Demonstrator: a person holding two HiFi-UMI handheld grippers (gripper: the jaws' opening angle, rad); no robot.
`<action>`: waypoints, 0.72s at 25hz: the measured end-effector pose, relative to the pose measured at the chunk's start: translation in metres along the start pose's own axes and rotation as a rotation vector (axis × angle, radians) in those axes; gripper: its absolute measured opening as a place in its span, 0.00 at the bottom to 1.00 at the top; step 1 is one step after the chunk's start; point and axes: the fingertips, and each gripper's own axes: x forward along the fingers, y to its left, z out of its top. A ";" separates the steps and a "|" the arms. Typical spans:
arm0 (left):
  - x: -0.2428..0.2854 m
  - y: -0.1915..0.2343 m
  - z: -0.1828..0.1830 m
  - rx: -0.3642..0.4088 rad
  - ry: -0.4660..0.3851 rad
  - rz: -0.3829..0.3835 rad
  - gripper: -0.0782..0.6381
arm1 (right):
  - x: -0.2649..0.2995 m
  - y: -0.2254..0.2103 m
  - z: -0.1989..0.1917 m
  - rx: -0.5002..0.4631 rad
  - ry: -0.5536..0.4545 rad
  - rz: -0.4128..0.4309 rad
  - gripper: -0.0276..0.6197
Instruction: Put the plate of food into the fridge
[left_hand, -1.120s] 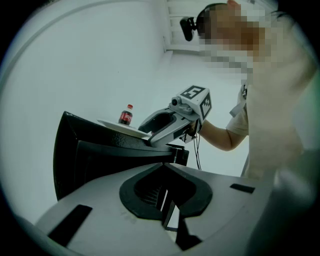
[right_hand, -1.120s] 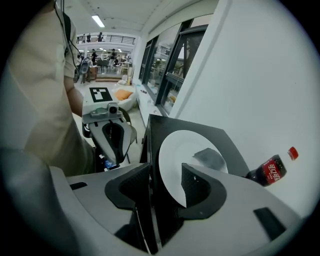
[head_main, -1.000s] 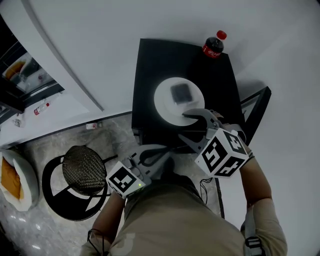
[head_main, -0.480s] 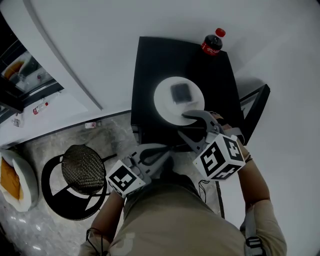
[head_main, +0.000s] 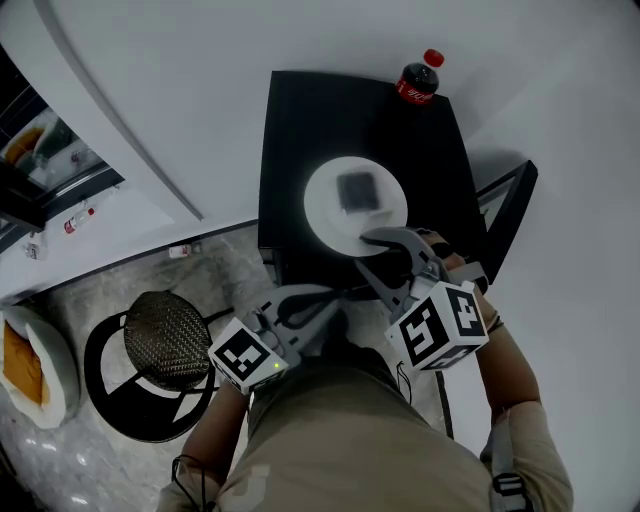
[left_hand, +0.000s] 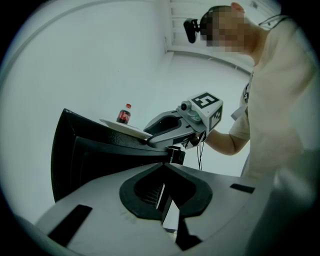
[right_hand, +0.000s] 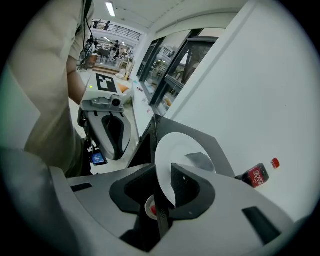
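The right gripper (head_main: 372, 240) sat at the near edge of the table (head_main: 300, 120). Its jaws had just been closing, with the near rim of the plate (head_main: 322, 215) between them. The food (head_main: 357, 190) lay on the plate just beyond that gripper, and the bottle (head_main: 417, 82) stood well beyond, at the table's far corner. The left gripper (head_main: 333, 296) lay to its left, and the stool (head_main: 167, 340) stood farther left on the floor (head_main: 120, 280).

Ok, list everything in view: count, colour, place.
table: one, black, centre of the head view
plate: one, white, on the table's near half
food: one piece, dark grey, square, on the plate
cola bottle: one, dark with red cap, table's far corner
stool: one, black, round, left of the table
right gripper: one, grey, jaws just closed further, gripping the plate's near rim
left gripper: one, grey, shut, empty, in front of the table
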 end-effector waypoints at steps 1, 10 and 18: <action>-0.001 0.001 0.000 -0.005 -0.004 -0.001 0.13 | -0.001 0.001 0.000 -0.011 0.000 -0.008 0.20; -0.009 0.018 0.032 -0.208 -0.141 0.030 0.13 | -0.006 0.006 0.000 -0.027 -0.020 -0.040 0.19; -0.003 0.025 0.039 -0.268 -0.159 0.005 0.13 | -0.018 0.011 0.000 0.025 -0.091 -0.013 0.25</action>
